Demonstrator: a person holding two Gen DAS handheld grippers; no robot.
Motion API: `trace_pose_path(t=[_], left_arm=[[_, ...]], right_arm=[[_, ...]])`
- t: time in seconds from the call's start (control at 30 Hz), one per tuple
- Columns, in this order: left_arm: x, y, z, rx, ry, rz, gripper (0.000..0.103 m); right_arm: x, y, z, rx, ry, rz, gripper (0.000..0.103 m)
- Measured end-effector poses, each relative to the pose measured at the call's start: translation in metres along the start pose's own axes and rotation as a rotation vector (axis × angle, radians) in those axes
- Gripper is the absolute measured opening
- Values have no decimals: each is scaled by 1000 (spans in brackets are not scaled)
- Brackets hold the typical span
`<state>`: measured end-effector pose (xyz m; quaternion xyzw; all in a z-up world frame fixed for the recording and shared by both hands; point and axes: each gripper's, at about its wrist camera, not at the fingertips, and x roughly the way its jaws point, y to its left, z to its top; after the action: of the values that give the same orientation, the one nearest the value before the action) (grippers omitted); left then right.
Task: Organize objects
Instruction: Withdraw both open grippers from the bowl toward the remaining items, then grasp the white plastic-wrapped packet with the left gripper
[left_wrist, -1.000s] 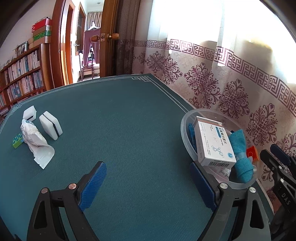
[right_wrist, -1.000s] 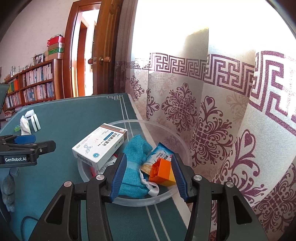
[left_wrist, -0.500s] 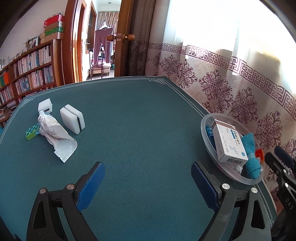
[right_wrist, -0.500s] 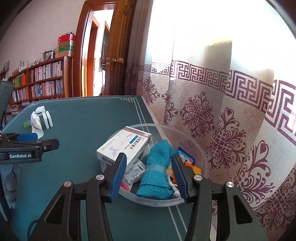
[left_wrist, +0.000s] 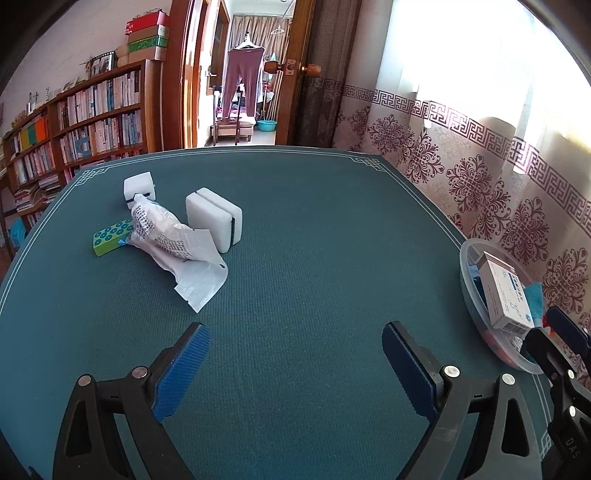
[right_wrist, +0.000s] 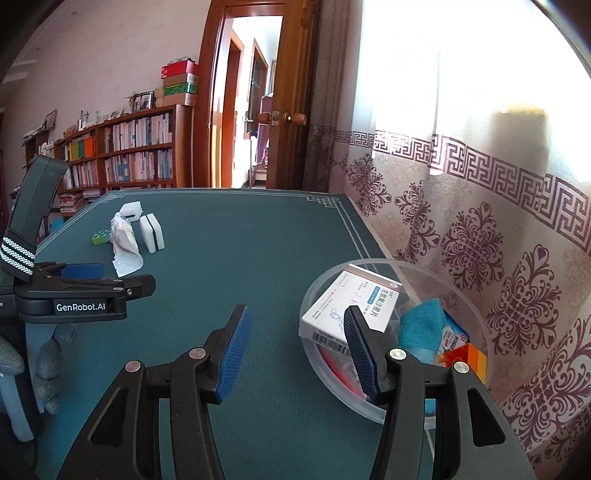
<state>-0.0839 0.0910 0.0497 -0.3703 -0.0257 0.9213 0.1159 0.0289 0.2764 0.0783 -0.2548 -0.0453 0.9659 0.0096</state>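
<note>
Looked across a sunlit room with a wooden bookshelf, an open door and patterned curtains, over a teal felt table (left_wrist: 314, 258). Had swung both views off the clear plastic bowl (left_wrist: 466, 280) at the table's right edge and toward the loose cluster at far left; pushed the bowl out to the right margin of the left view and drew the cluster nearer its middle. Carried the left hand-held gripper (left_wrist: 295, 365) with jaws just opened wider, spread far apart over bare felt with nothing between them. Kept the right hand-held gripper (right_wrist: 295, 350) moderately apart and empty, a touch wider than moments before, just beside the bowl. Judged the bowl load done for now: white medicine box (right_wrist: 354, 299), teal cloth (right_wrist: 421, 325) and orange block (right_wrist: 467, 356) already inside. Left four things still out on the felt, well apart from the bowl: crumpled white printed bag (left_wrist: 166, 232), banded white sponge (left_wrist: 214, 218) upright on edge, smaller white sponge (left_wrist: 138, 186), green studded block (left_wrist: 110, 236). Ran the bag's long axis from far left to near right, loose flap toward the left hand-held gripper. Laid the green block roughly crosswise, one end tucked at the bag. Probably meant the bag as next pick.
</note>
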Motion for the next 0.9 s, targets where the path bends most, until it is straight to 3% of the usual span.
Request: trace_pose_path(t=[0.4,0.9], left_arm=[[0,61,21,-158,-15,75,98],[26,125,60,-413,-13,124,98]], right_arm=[[22,42,-4,-48,43,106,54],[33,49,-13,-52,84,134,54]])
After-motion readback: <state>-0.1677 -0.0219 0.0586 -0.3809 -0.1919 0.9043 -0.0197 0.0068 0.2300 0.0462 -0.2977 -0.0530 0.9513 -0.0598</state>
